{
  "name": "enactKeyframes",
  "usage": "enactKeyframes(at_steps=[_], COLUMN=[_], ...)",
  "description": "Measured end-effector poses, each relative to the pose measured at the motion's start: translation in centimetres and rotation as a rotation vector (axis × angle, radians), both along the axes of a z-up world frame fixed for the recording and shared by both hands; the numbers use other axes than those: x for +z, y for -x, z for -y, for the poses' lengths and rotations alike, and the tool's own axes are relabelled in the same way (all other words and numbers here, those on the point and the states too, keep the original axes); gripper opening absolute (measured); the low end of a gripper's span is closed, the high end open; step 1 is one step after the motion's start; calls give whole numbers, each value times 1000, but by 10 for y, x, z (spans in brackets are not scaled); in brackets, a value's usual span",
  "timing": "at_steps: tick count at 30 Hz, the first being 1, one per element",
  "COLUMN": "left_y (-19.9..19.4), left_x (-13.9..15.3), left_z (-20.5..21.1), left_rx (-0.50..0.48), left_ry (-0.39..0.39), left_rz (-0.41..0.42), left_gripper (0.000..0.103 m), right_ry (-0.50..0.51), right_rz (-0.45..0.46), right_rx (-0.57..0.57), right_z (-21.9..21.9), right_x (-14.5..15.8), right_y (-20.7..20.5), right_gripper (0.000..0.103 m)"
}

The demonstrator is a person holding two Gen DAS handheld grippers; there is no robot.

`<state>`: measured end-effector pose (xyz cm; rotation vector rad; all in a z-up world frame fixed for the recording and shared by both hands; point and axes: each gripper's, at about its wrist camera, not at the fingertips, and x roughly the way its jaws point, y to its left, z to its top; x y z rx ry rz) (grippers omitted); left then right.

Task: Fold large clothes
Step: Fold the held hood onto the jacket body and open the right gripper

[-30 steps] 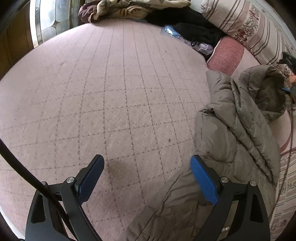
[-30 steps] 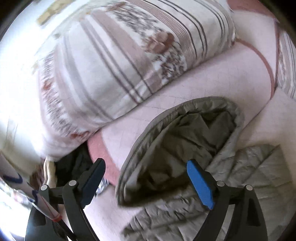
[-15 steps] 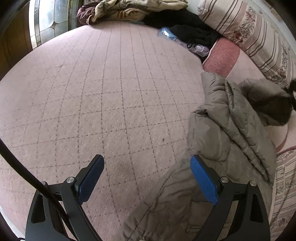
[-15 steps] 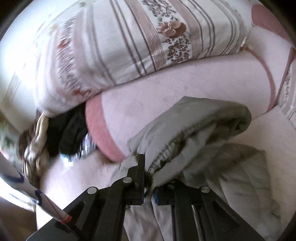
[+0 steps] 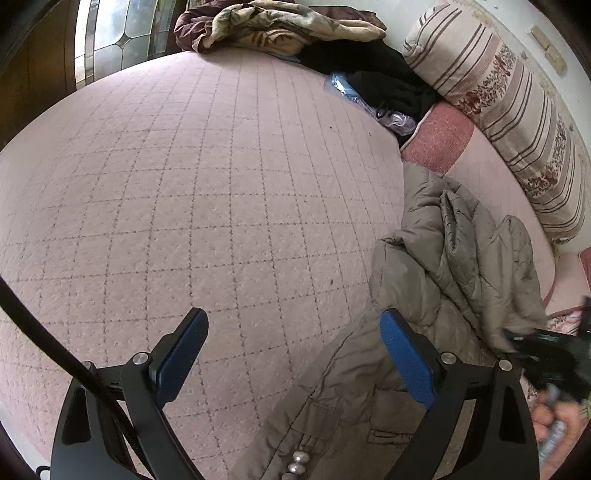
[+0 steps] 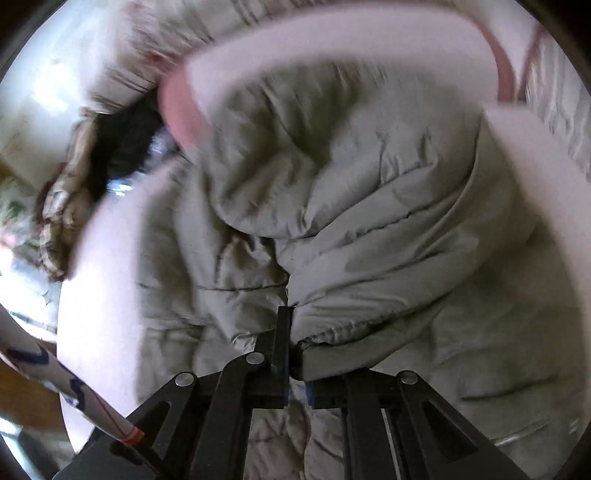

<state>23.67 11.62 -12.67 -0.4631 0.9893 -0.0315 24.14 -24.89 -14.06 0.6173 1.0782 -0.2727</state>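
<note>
A grey-brown quilted jacket (image 5: 439,280) lies on the pink quilted bed cover (image 5: 207,206), at the right of the left wrist view. My left gripper (image 5: 295,354) is open and empty, hovering above the bed with its right finger over the jacket's edge. My right gripper (image 6: 291,354) is shut on the hood edge of the jacket (image 6: 369,229) and has the hood pulled over the jacket's body. The right gripper (image 5: 546,350) also shows blurred at the right edge of the left wrist view.
A striped floral pillow (image 5: 517,122) and a pink pillow (image 5: 439,140) lie at the head of the bed. Dark clothes (image 5: 380,77) and a patterned blanket (image 5: 277,26) are heaped at the far side. A window (image 5: 122,33) stands far left.
My right gripper closed on the hood edge and has pulled it over the jacket towards me. The left gripper has stayed open and shifted only slightly.
</note>
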Motion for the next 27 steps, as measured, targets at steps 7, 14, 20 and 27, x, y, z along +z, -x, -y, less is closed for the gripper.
enactKeyframes(at_steps=[7,14,20,27], left_y=[-6,-2,-1,-3], left_x=[1,1,-1,-3], left_z=[7,13,14,20], left_rx=[2,-10,-11,-36], left_ry=[-44,-85,-93,-119], left_rz=[-1,4,-6,-12], left_gripper=[94,94,94,94], right_ry=[-58,5,93,382], right_rz=[-2,73,120,200], right_rx=[-60,-30,31,9], right_z=[4,7,13,13], right_x=[-53,-19,26,71], right_y=[-17,20,63,29], right_gripper=[10,68,71,70])
